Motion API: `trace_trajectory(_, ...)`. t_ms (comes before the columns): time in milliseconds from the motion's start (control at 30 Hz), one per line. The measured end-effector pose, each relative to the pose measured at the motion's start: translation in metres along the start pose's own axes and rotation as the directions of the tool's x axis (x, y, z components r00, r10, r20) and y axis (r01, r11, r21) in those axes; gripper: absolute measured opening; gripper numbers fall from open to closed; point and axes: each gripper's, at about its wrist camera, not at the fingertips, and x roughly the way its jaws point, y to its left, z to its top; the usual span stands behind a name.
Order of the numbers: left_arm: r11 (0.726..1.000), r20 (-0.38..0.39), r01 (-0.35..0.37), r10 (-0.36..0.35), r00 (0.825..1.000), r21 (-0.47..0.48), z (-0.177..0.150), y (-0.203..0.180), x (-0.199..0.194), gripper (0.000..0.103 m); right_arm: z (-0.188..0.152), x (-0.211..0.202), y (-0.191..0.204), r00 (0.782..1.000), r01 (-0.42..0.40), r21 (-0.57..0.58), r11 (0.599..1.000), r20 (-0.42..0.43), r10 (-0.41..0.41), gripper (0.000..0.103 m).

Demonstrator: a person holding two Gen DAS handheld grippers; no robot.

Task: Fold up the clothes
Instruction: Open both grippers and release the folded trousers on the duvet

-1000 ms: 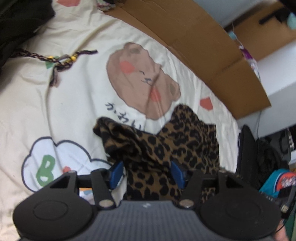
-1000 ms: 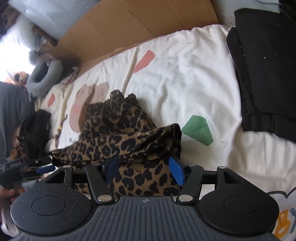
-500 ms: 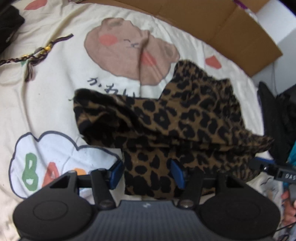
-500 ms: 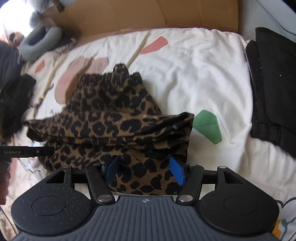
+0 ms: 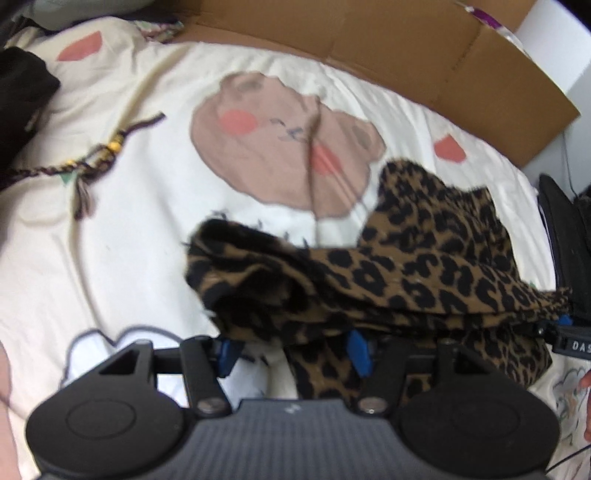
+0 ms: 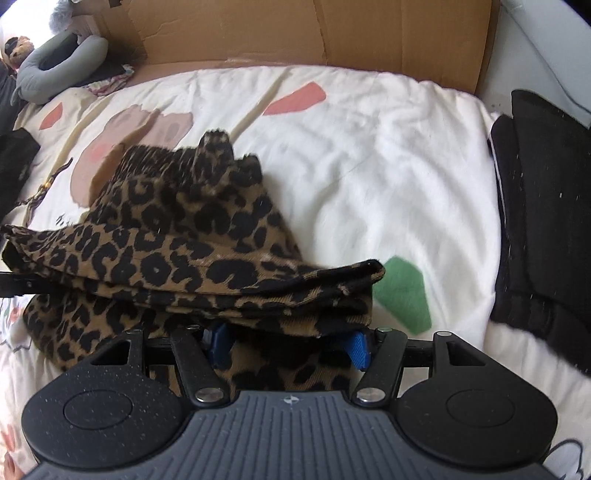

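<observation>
A cream bedsheet (image 5: 122, 229) printed with a bear is covering the bed, with flattened cardboard (image 6: 295, 33) standing along its far edge; the leopard-print garment (image 6: 177, 236) is lying bunched on the sheet, one fold draping over both my tools; my left tool (image 5: 291, 352) and right tool (image 6: 288, 345) are sitting wide open, cloth between their fingers, ungripped; only the right view is showing folded black clothes (image 6: 546, 229); only the left is showing a braided cord (image 5: 92, 162).

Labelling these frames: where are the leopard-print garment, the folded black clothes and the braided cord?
leopard-print garment (image 6: 192, 236), right wrist view, top layer.
folded black clothes (image 6: 546, 206), right wrist view, middle of stack.
braided cord (image 5: 92, 162), left wrist view, knotted part.
</observation>
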Motion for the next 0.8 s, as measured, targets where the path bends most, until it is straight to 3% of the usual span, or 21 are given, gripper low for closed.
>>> trace_trajectory(367,0.997,0.121,-0.051,0.059,0.991,-0.066,0.035,0.027,-0.020,0.059,0.032,-0.005,-0.017,0.997,0.026,0.025,0.999,0.075,-0.028,0.065)
trace_trajectory(733,0.998,0.132,-0.053,0.058,0.990,-0.036,0.047,0.037,0.000,0.055,0.041,0.000,-0.031,0.996,0.024,0.043,0.999,0.086,-0.028,0.062)
trace_trajectory(800,0.998,0.141,-0.047,0.050,0.989,-0.029,0.050,0.038,0.004,0.053,0.042,0.004,-0.037,0.996,0.014,0.062,0.998,0.085,-0.019,0.056)
